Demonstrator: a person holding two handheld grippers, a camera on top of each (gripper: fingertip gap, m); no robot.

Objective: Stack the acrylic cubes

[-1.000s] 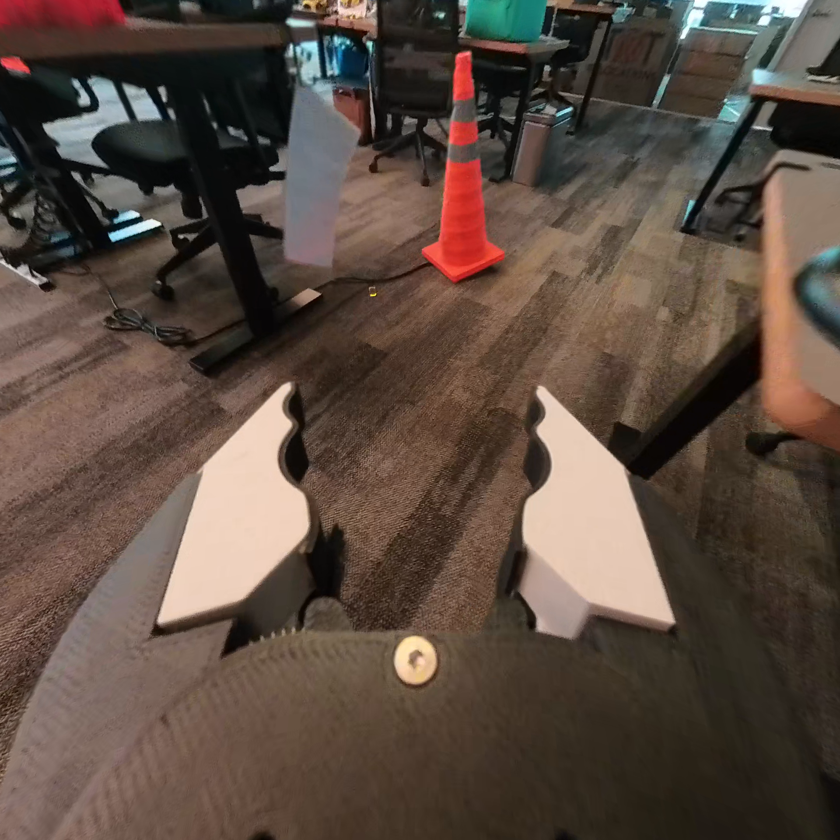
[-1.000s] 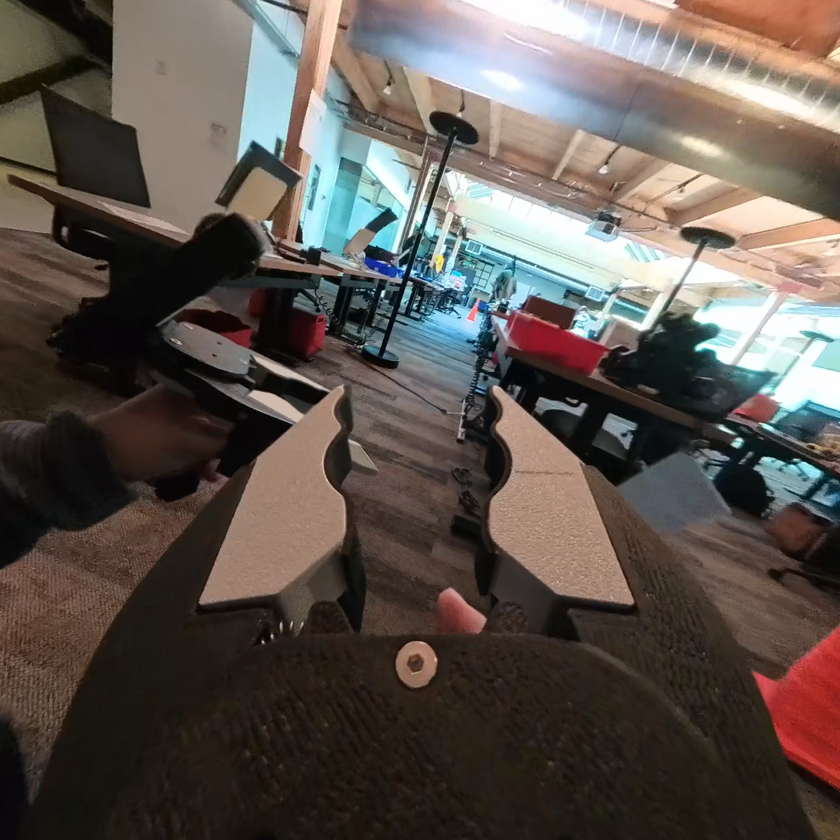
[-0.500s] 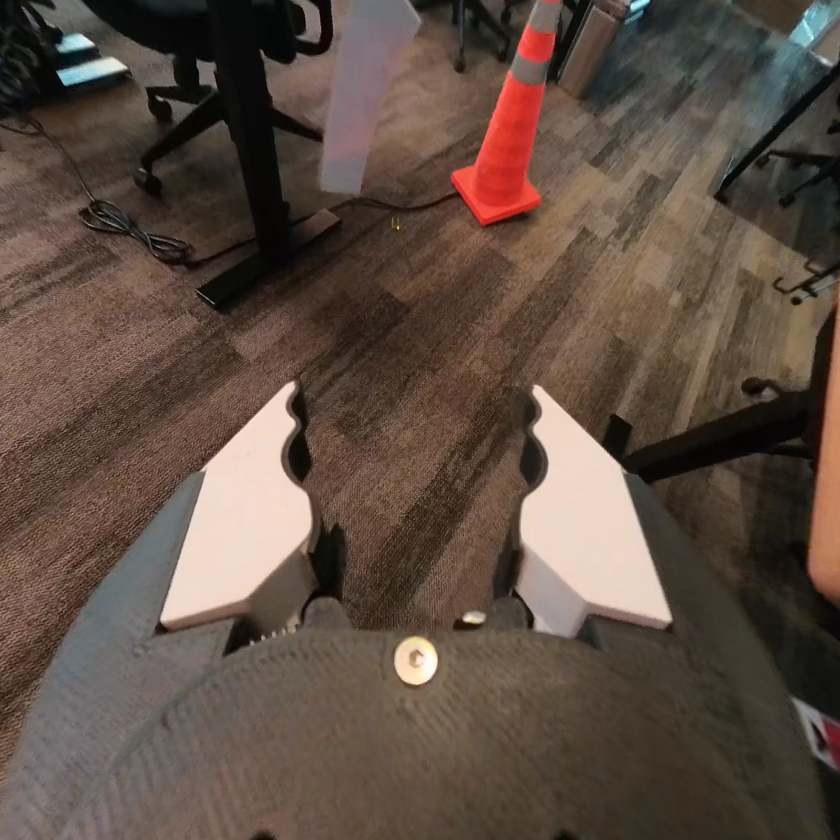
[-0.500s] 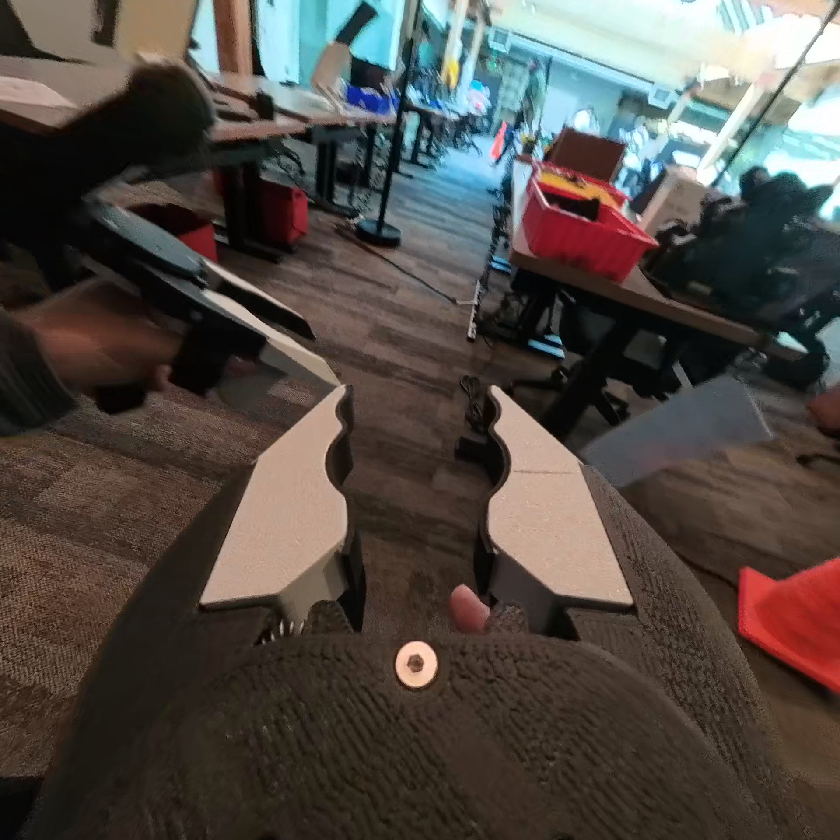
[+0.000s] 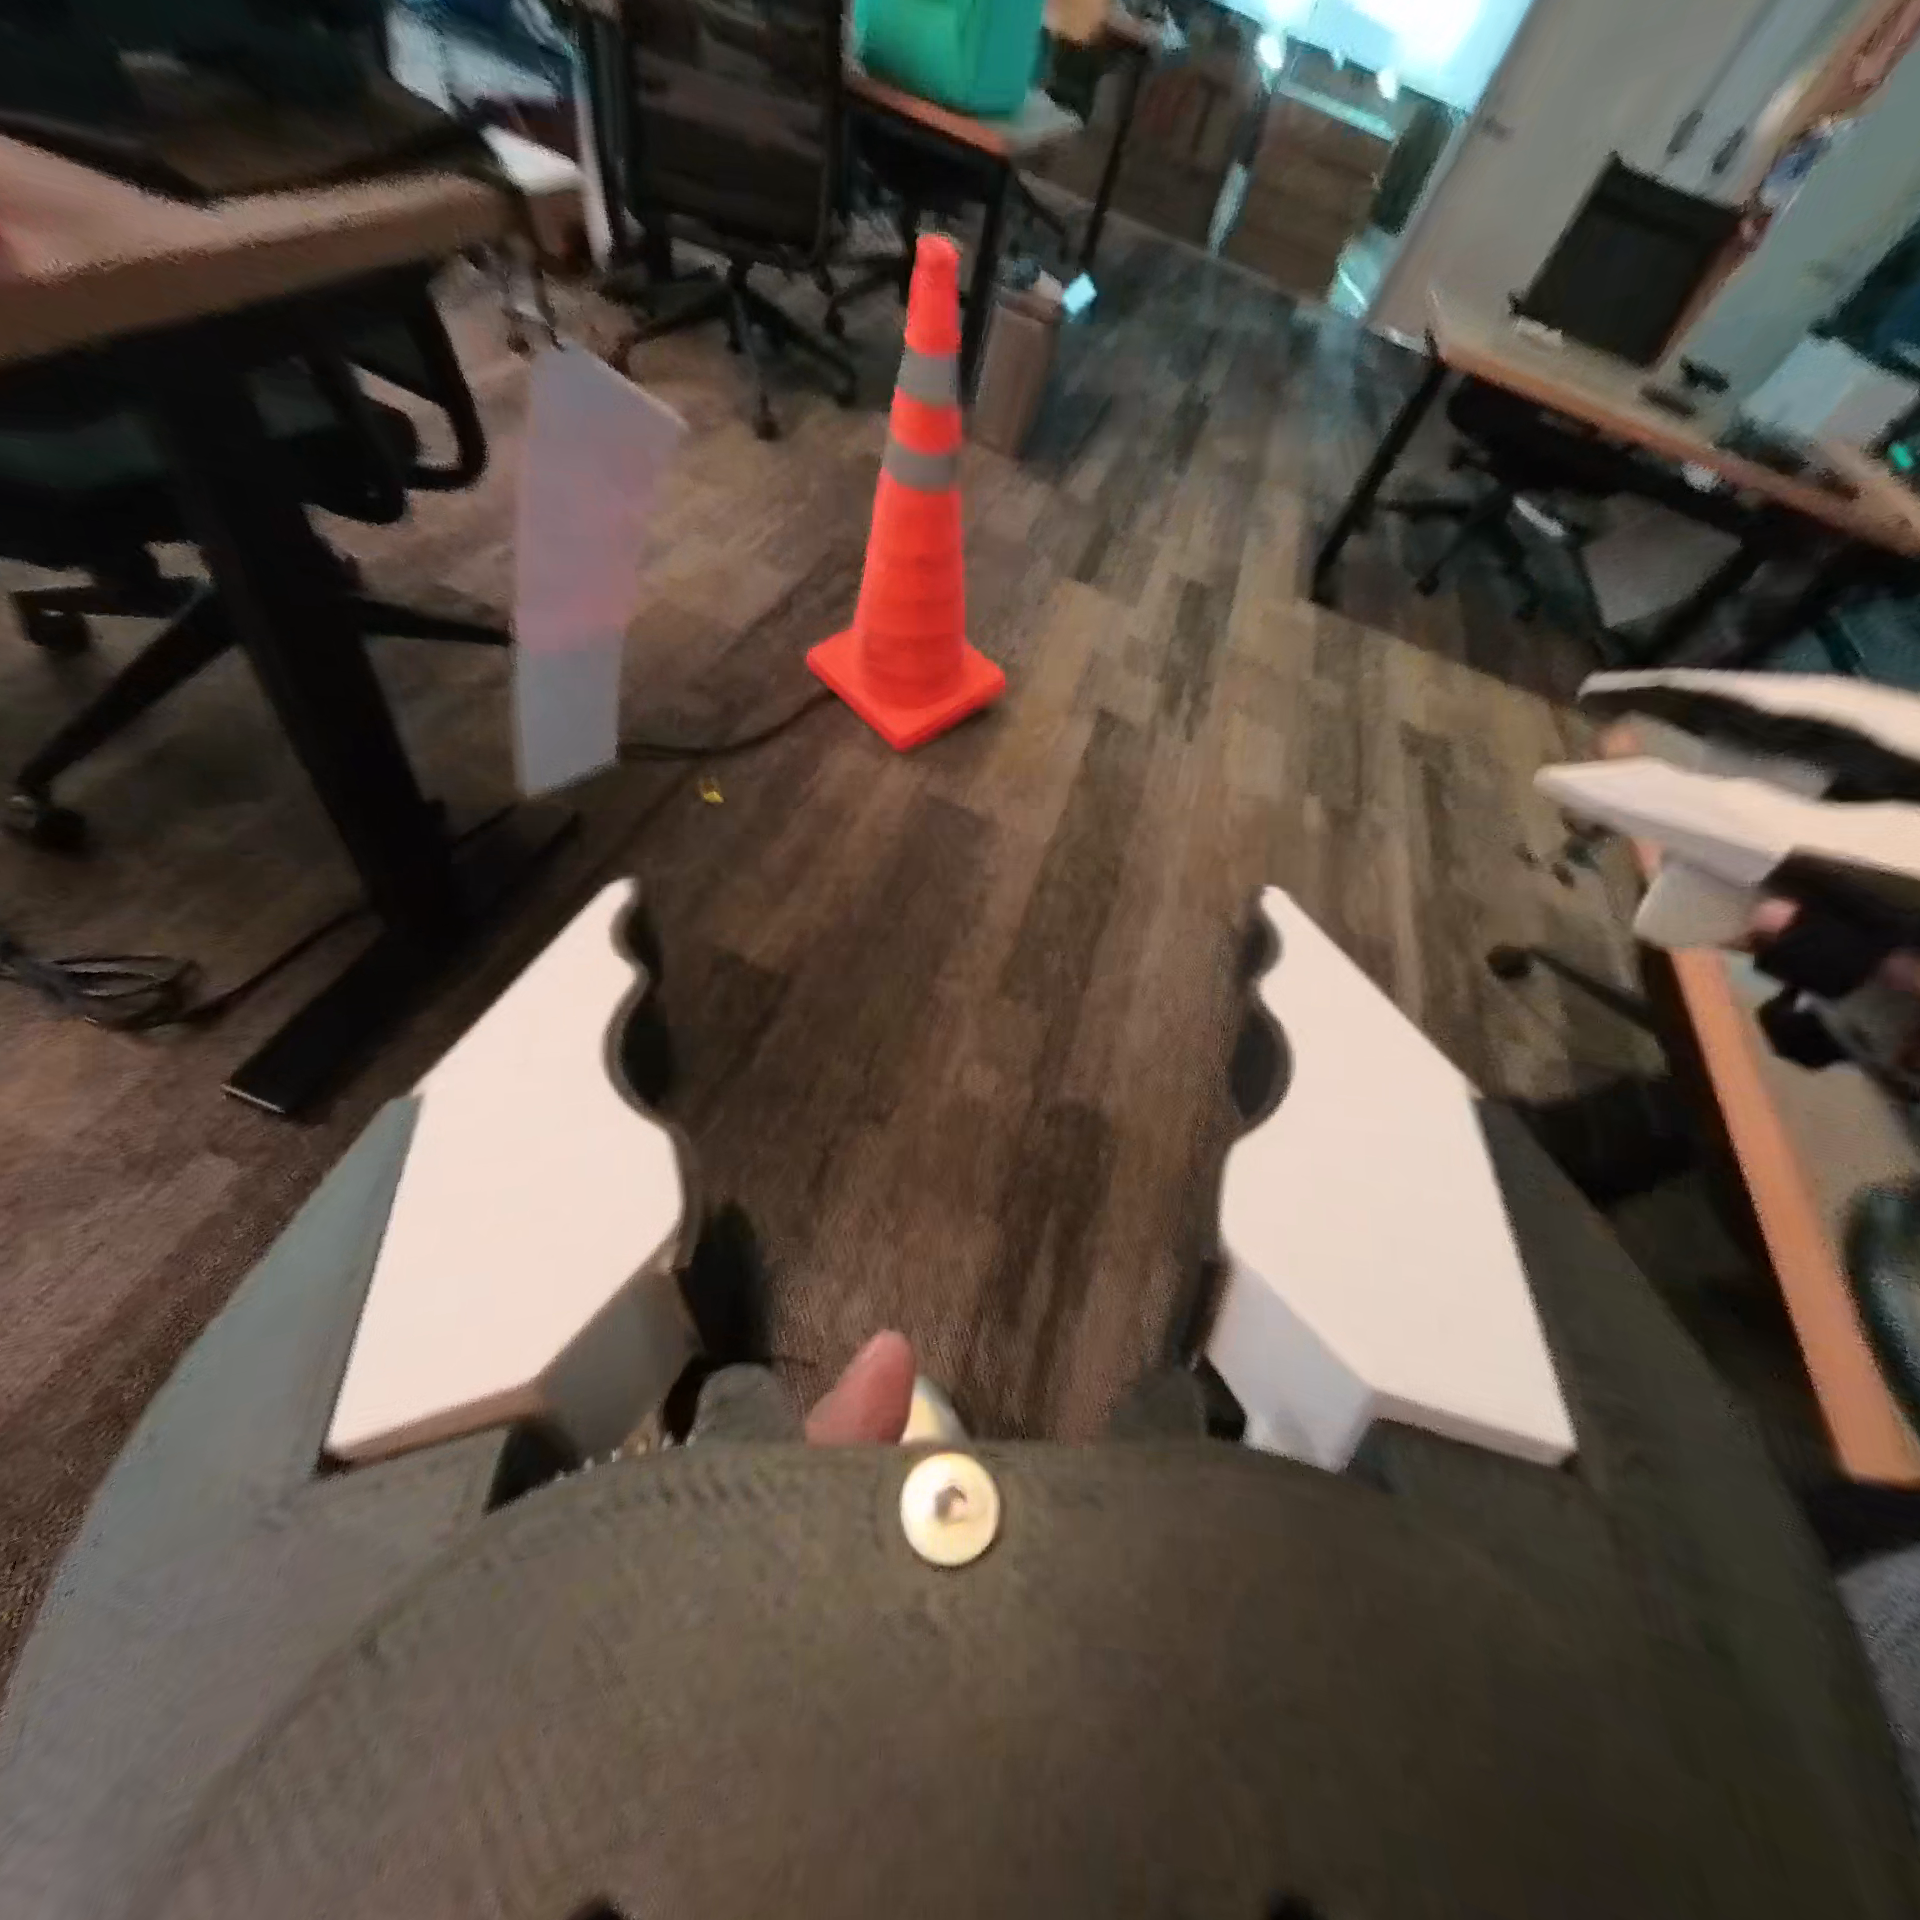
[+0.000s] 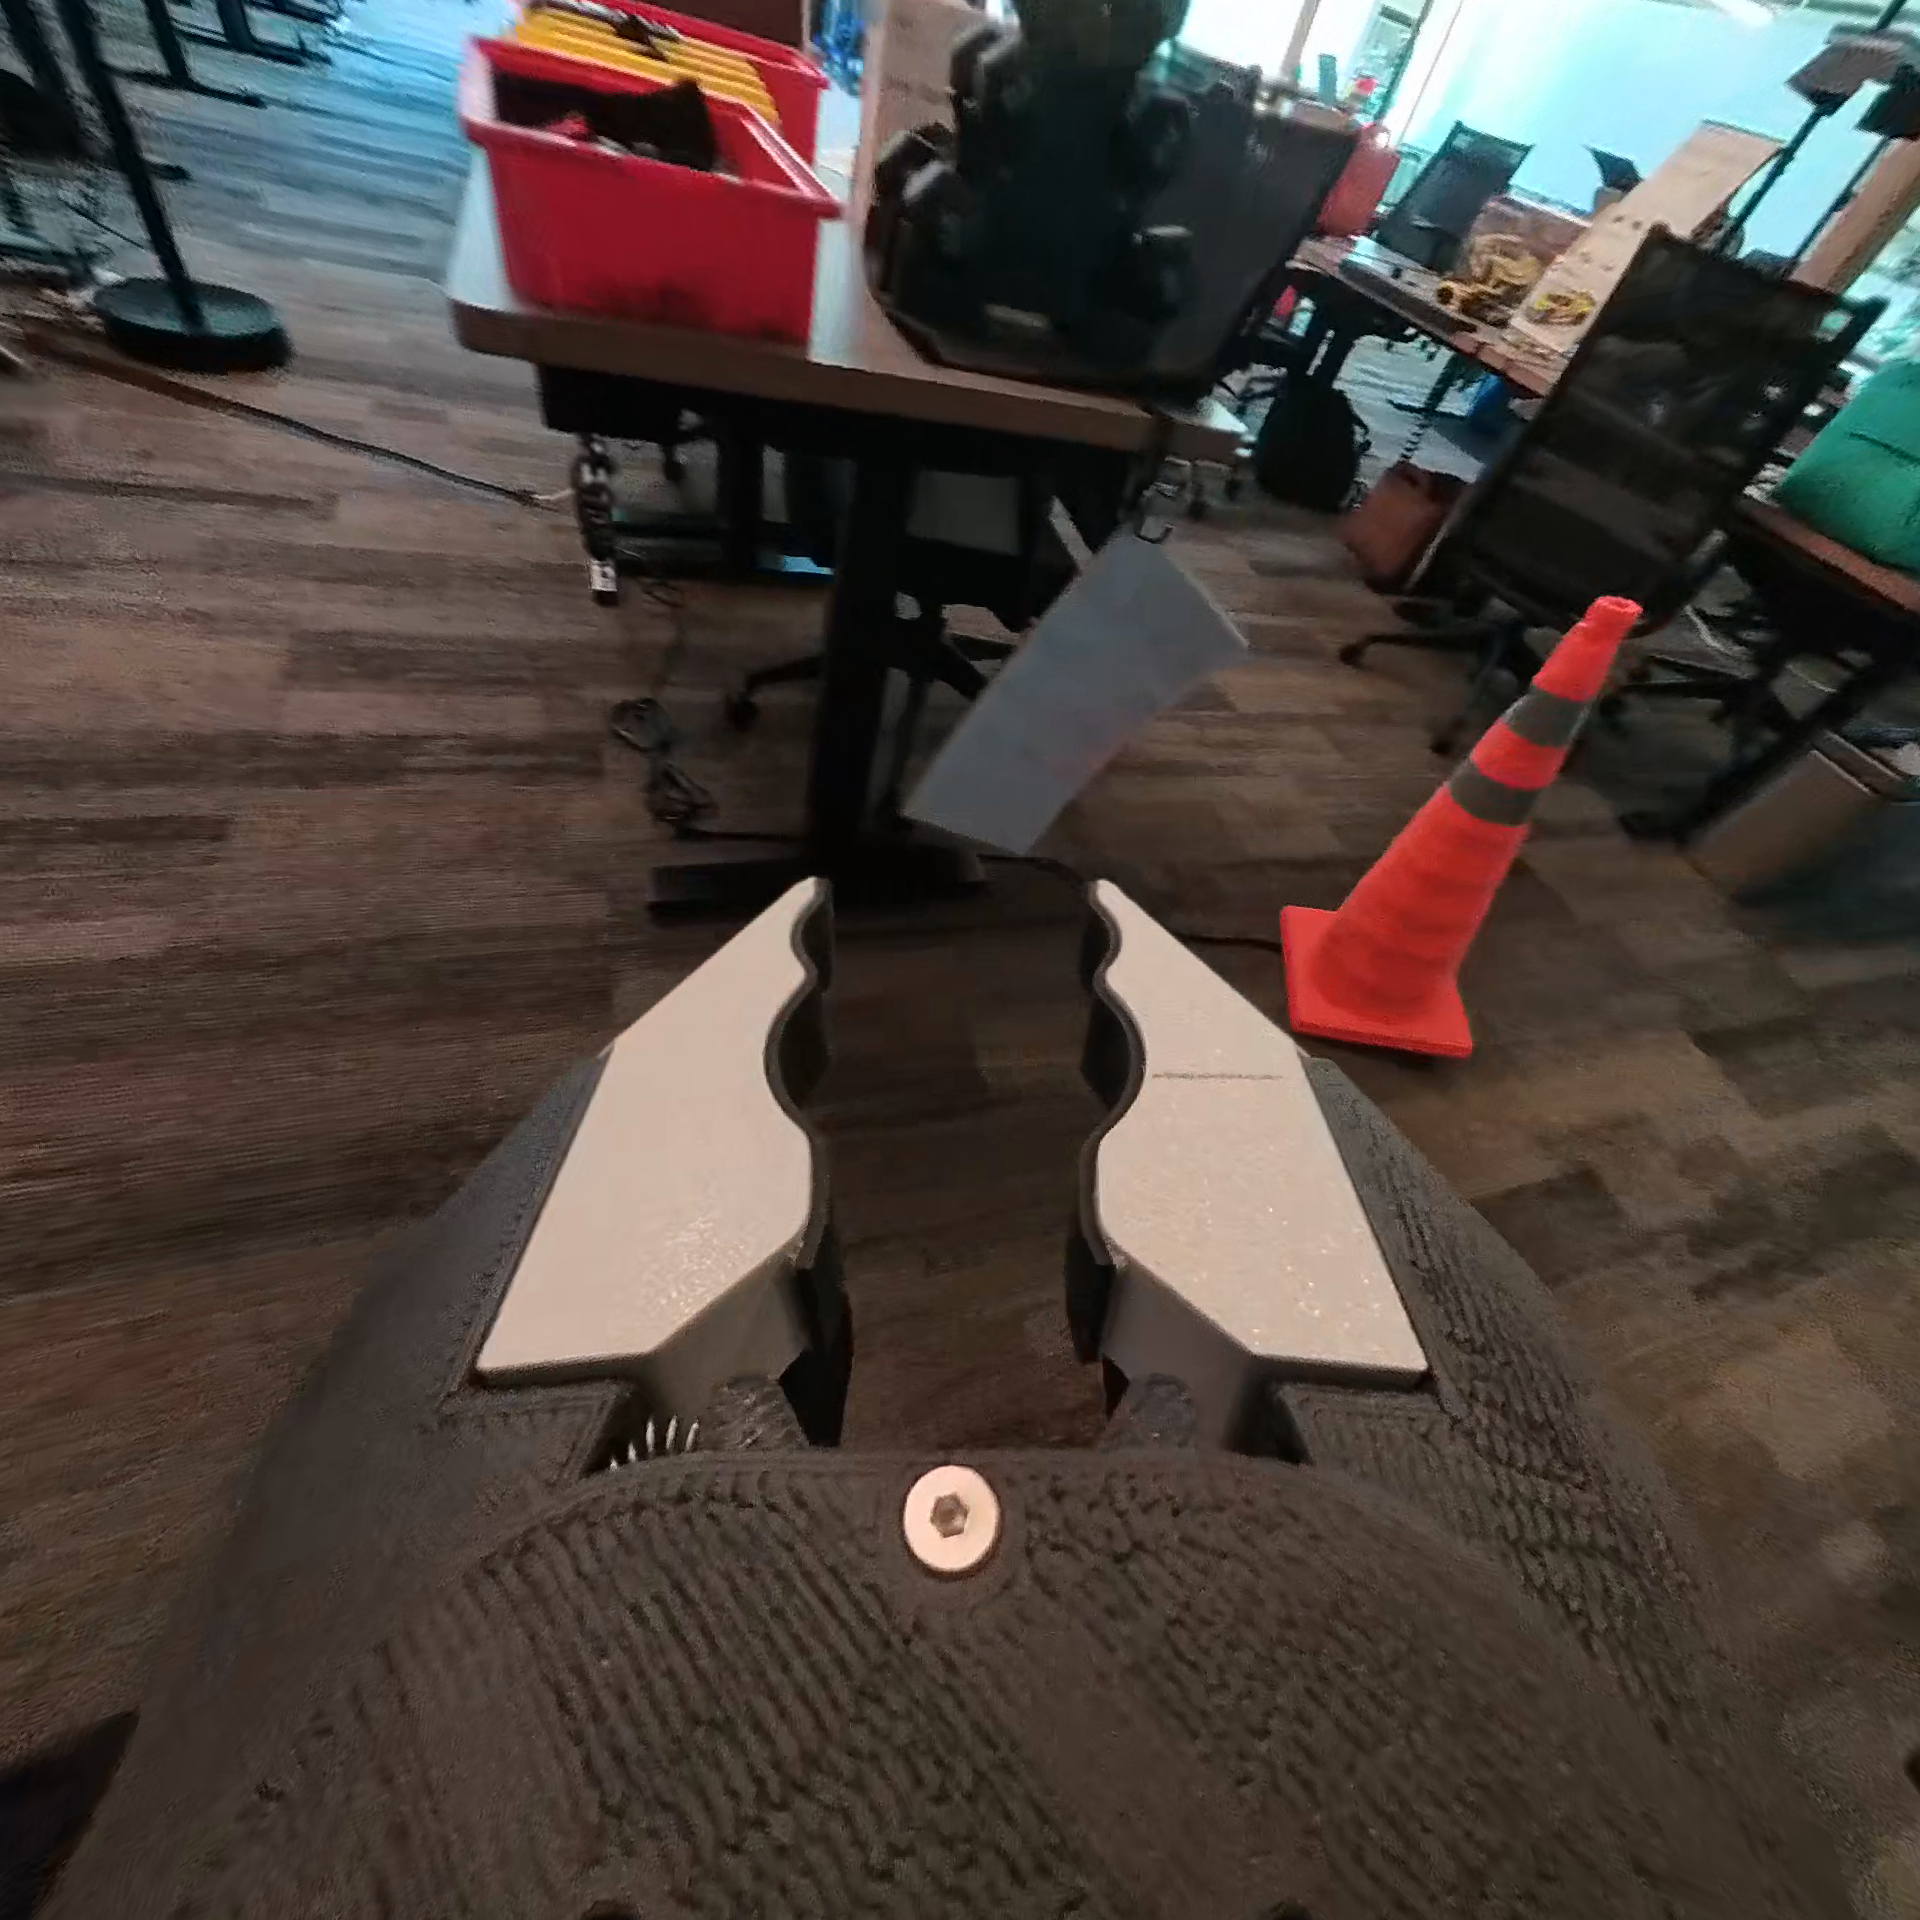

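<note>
My left gripper [image 5: 945, 914] is wide open and empty, held above the brown carpet and facing an orange traffic cone [image 5: 914, 520] that stands some way ahead. My right gripper [image 6: 956, 904] is open with a narrower gap and empty, also above the carpet. It shows at the right edge of the left wrist view [image 5: 1745, 769]. The cone [image 6: 1444, 862] stands to its right. A white sheet [image 6: 1081, 696] hangs from the desk edge ahead of it and also shows in the left wrist view [image 5: 582, 561].
A desk [image 6: 831, 364] with a red bin [image 6: 644, 197] and a black machine [image 6: 1049, 187] stands ahead of the right gripper. Desks, office chairs [image 5: 727, 177] and floor cables [image 5: 94, 977] surround the carpet aisle. A desk edge [image 5: 1766, 1195] is close on the left gripper's right.
Both grippers swung about: the left view tilted up again and its jaws opened wider; the right view turned down and right toward the desk and cone, its jaws narrowed a little.
</note>
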